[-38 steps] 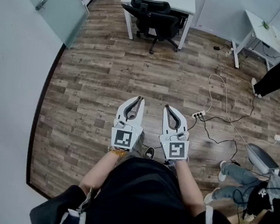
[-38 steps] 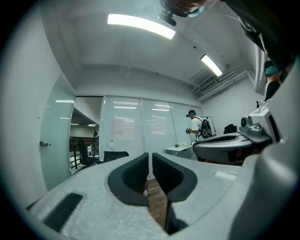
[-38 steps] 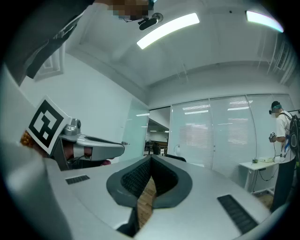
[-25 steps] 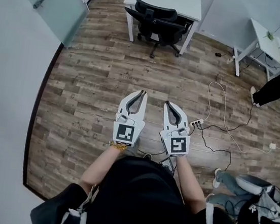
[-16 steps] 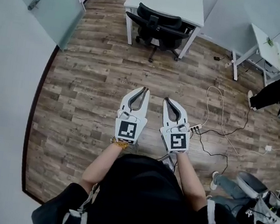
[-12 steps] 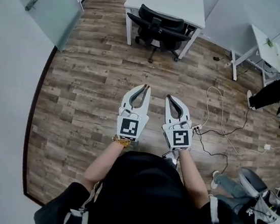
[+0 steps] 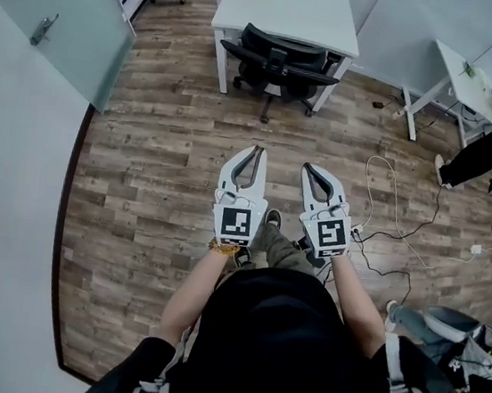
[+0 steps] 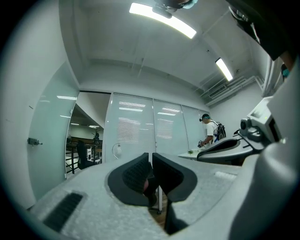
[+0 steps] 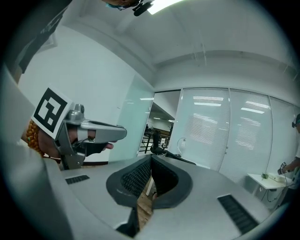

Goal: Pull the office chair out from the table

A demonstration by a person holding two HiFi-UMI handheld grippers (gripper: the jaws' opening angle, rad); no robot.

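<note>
Underfoot, a wood-plank floor (image 7: 163,144) runs the length of the room, with a frosted glass door (image 7: 64,5) and its metal handle (image 7: 42,29) along the left side. At the far end a white counter (image 7: 293,13) stands against the wall. The black office chair (image 7: 278,56) is pushed in at its near edge, with the seat tucked under the top, the backrest facing this way and the wheeled base on the planks just in front. A second table (image 7: 464,76), also white, stands off to the right, near the wall.

The person stands well back from the chair and holds both tools out at about waist height, side by side, pointing towards the counter. The left hand-held gripper (image 7: 254,151) has its jaws pressed together with nothing between them. The right hand-held gripper (image 7: 307,169) is closed the same way and holds nothing. Neither one is anywhere near the chair; bare floor lies between them and it.

To the right of the grippers, loose cables (image 7: 390,197) trail over the planks, and a small white power strip (image 7: 356,230) lies just beside the right one.
</note>
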